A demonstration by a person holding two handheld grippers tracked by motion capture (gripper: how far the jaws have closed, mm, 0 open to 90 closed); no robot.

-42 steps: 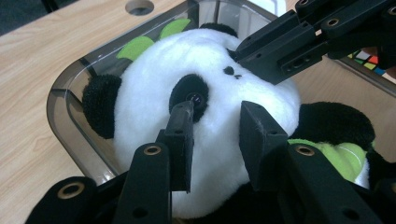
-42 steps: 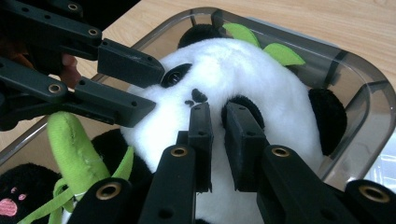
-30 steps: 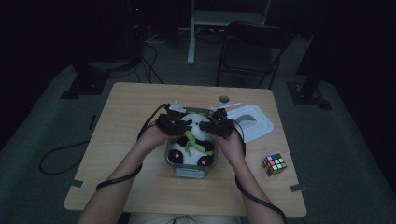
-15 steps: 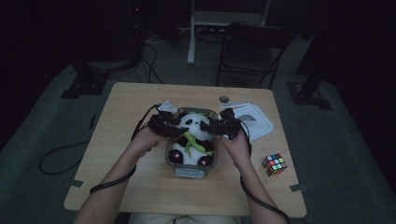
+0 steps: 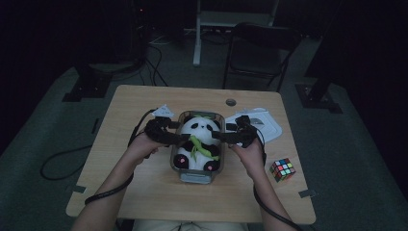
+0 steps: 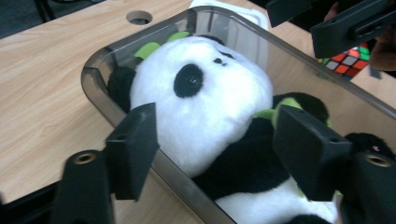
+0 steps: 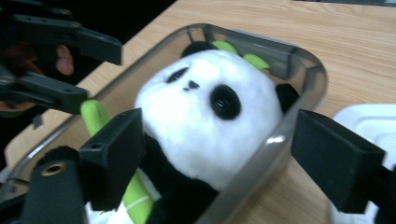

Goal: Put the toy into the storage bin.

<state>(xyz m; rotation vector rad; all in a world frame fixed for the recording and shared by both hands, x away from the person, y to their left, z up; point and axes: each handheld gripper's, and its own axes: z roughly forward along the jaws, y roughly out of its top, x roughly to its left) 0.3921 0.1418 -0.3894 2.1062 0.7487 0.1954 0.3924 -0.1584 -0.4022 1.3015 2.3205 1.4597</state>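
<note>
Left gripper (image 5: 179, 136) and right gripper (image 5: 217, 136) flank the panda toy (image 5: 198, 142), which lies in the grey bin (image 5: 197, 177) between them. I see each gripper's jaws straddling a bin wall, apart and gripping nothing, having just been opening. Bare table (image 5: 139, 103) lies outside both grippers; a puzzle cube (image 5: 282, 169) sits beyond the right gripper. Earlier both were tighter against the toy.
</note>
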